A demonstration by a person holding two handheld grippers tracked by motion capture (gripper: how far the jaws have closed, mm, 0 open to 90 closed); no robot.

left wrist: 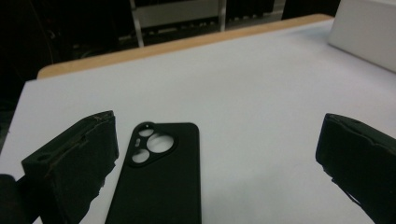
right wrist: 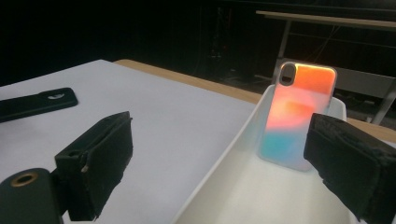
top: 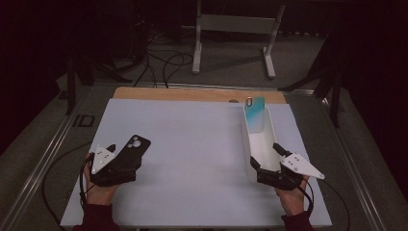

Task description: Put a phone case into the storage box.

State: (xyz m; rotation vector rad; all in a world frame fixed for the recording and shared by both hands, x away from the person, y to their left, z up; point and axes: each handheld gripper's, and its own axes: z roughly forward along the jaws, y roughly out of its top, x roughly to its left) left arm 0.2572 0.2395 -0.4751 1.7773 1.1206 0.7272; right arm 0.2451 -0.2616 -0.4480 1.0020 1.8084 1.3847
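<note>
High view: you are holding the left tool (top: 126, 155) wide open around the black phone case (top: 131, 150) lying flat on the surface (top: 192, 144). The right tool (top: 267, 163) is hovering open at the white tray (top: 269, 130). Centre before closing.

Both hand-held grippers (top: 126, 155) (top: 263, 157) apparently wide open

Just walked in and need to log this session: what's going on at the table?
A person works with a gripper in each hand. The left gripper is open over a black phone case lying flat on the white table, one jaw on each side, not pressing it. The right gripper is open at the near end of a white tray, one jaw inside it and one outside. A colourful phone case leans against the tray's far end.
</note>
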